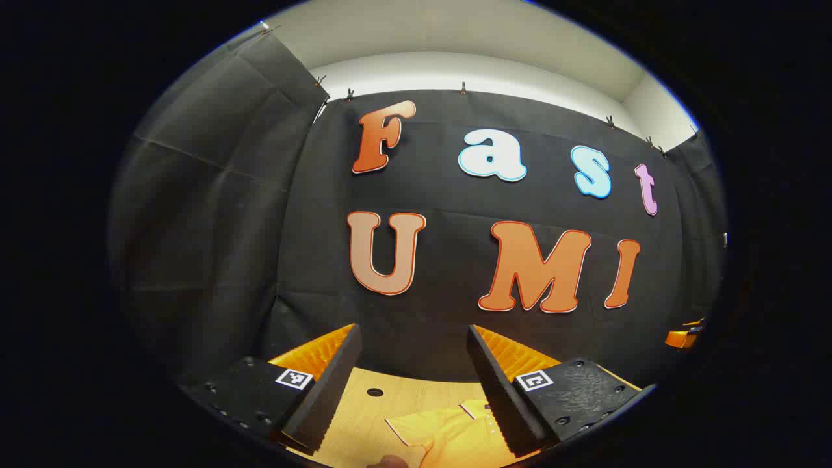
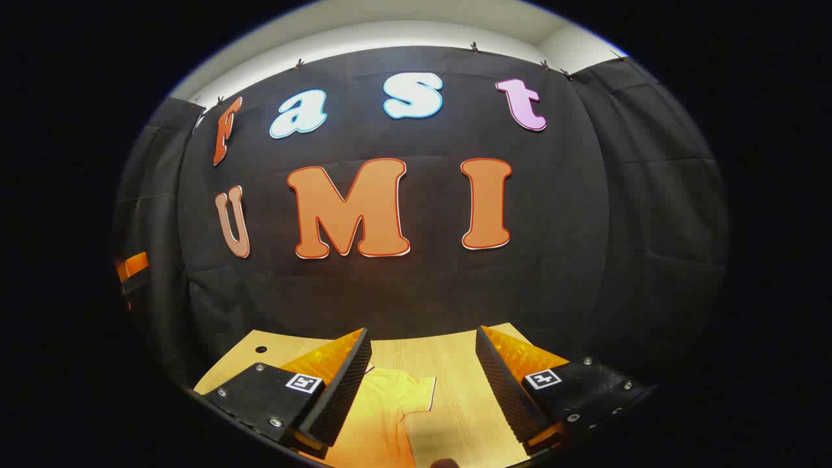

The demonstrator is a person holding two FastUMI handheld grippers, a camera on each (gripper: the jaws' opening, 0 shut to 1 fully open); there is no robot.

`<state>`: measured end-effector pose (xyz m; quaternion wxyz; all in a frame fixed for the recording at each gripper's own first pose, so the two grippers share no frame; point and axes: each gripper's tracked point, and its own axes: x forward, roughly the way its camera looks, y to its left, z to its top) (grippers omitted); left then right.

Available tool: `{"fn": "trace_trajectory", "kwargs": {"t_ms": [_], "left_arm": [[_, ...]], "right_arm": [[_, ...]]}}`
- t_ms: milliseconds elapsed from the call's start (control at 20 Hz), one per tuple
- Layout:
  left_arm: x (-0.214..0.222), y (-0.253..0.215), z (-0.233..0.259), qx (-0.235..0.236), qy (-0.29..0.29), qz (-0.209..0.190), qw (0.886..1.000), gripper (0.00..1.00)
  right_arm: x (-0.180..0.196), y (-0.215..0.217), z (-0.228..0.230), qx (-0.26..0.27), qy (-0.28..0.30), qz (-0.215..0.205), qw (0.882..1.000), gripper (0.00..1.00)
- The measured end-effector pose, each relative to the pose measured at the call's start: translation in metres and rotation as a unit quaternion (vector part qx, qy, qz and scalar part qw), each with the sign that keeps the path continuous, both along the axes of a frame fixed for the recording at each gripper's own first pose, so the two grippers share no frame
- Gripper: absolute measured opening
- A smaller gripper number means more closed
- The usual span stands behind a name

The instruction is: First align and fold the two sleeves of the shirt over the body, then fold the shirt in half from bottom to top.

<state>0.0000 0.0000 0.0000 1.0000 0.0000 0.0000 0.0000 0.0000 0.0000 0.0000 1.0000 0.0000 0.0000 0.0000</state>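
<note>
Left gripper (image 1: 414,383) agape, right gripper (image 2: 422,383) agape, yellow shirt (image 2: 383,416) on wooden table (image 2: 455,364)

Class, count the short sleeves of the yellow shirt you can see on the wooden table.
1 in each view: a yellow short sleeve in the right gripper view, another in the left; whether they are the same is unclear.

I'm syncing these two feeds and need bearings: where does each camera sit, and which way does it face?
Left gripper view: rides the left gripper, facing the booth wall above the table; its own open fingers frame the yellow shirt.
Right gripper view: rides the right gripper, facing the same wall; its open fingers frame the shirt's sleeve.
Shared: wall, wooden table, yellow shirt; each view catches the other gripper at its edge.
</note>
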Motion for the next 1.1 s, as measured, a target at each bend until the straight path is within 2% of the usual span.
{"fn": "trace_trajectory", "kwargs": {"t_ms": [350,550,600,650,950,1000,1100], "left_arm": [[0.002,0.000,-0.006,0.002,0.008,0.002,1.000,0.95],[0.011,0.000,-0.011,-0.001,0.012,0.001,1.000,0.98],[0.013,0.000,-0.012,-0.001,0.013,0.002,1.000,0.95],[0.014,0.000,-0.013,-0.001,0.014,0.002,1.000,0.98],[0.019,-0.002,-0.018,0.000,0.016,0.002,1.000,0.98],[0.020,-0.002,-0.020,0.000,0.016,0.002,1.000,0.95],[0.022,-0.002,-0.023,0.000,0.018,0.003,1.000,0.98]], "right_arm": [[0.002,0.001,-0.004,0.004,0.014,0.001,1.000,0.98],[0.007,0.001,-0.006,0.008,0.023,0.000,1.000,0.98],[0.012,0.003,-0.007,0.008,0.026,-0.001,1.000,0.97],[0.016,0.004,-0.007,0.008,0.028,-0.002,1.000,0.98],[0.023,0.005,-0.010,0.004,0.032,-0.005,0.999,0.97],[0.024,0.006,-0.010,0.003,0.032,-0.005,0.999,0.98],[0.026,0.006,-0.012,0.000,0.035,-0.005,0.999,0.98]]}}
